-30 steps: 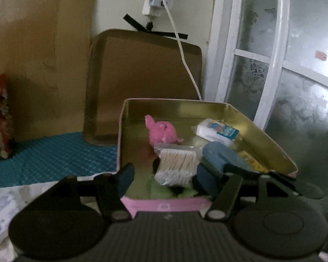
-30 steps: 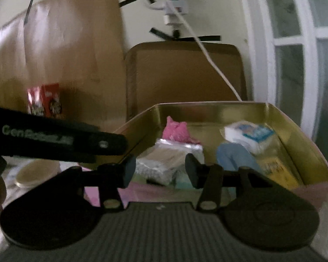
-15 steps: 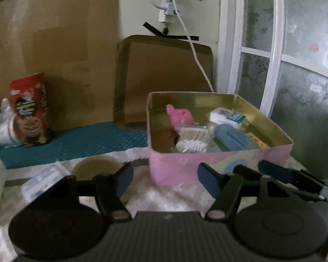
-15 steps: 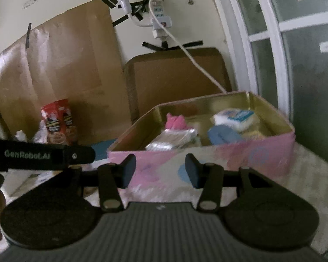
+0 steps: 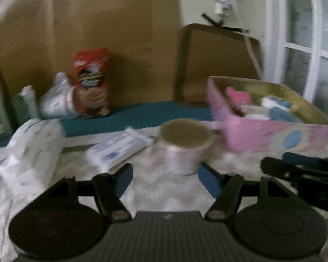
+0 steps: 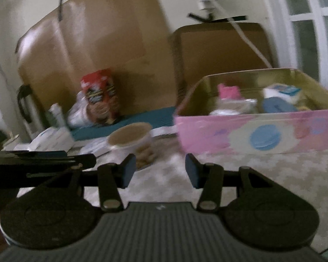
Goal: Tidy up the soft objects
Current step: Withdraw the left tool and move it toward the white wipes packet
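A pink tin box with a gold inside stands at the right on the pale cloth; it also shows in the right wrist view. Inside lie a pink soft toy, a pack of cotton swabs, a blue soft piece and a white packet. My left gripper is open and empty, low over the cloth, left of the box. My right gripper is open and empty in front of the box's left corner.
A round clear tub with a tan lid stands just ahead of the left gripper. A flat white-blue packet and a white bag lie at the left. A red snack box leans on cardboard at the back.
Both grippers have pulled back from over the box and swung left. The box now sits to the right and the tub and packets have come into view. Both stay open and empty.
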The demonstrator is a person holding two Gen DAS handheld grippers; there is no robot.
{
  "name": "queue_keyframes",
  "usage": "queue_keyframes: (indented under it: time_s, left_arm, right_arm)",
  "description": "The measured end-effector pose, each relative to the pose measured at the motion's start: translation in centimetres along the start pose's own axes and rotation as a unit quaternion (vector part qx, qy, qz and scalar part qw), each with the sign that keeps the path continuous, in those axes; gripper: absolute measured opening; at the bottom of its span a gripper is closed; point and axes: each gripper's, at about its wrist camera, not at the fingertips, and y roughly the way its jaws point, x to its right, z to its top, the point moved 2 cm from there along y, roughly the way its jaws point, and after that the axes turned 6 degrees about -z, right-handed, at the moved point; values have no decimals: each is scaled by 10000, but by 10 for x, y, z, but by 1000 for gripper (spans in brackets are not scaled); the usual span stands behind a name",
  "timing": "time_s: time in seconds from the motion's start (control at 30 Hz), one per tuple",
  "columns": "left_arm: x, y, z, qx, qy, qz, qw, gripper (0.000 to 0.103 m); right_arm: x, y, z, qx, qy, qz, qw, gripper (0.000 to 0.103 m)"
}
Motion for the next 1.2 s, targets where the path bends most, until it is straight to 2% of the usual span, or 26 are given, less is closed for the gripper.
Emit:
queue_keyframes:
  time_s: [0.33, 0.47, 0.57, 0.63, 0.73, 0.83, 0.87, 0.93, 1.0, 1.07, 1.2]
  left_arm:
    - [-87, -9, -33, -57, -440, 659, 9968, 68]
    - [-131, -14, -45, -7, -802, 906, 9927, 68]
    - [-154, -13, -53, 41, -1066, 1070, 9885, 67]
    - [-163, -12, -57, 10, -1260, 959, 9874, 67]
    - [-173, -18, -60, 176, -1541, 680, 9856, 67]
    - [-177, -21, -63, 239, -1728, 533, 9832, 67]
    - [-177, -21, -63, 240, -1739, 527, 9831, 67]
    - [-175, -20, -63, 224, -1682, 520, 9841, 67]
    - [-173, -19, -62, 204, -1619, 508, 9853, 67]
    - [-173, -18, -62, 200, -1623, 504, 9852, 67]
    - [-178, -18, -63, 233, -1751, 484, 9831, 67]
  right_arm:
    - [-73, 22, -8, -478, -605, 632, 9950, 53]
    - [-114, 39, -1, -566, -1087, 970, 9877, 53]
    - [-140, 63, 10, -637, -1297, 1056, 9838, 53]
    - [-155, 88, 16, -868, -1320, 1085, 9815, 53]
    - [-172, 126, 21, -1090, -1527, 904, 9781, 53]
    - [-181, 165, 38, -1102, -1753, 416, 9774, 54]
    - [-180, 182, 47, -1171, -1709, 133, 9782, 55]
    - [-174, 210, 56, -1500, -1464, -189, 9776, 66]
    - [-164, 237, 55, -2049, -1215, -398, 9704, 66]
    - [-157, 244, 51, -2263, -904, -230, 9696, 66]
    - [-165, 231, 42, -2412, -970, 244, 9653, 66]
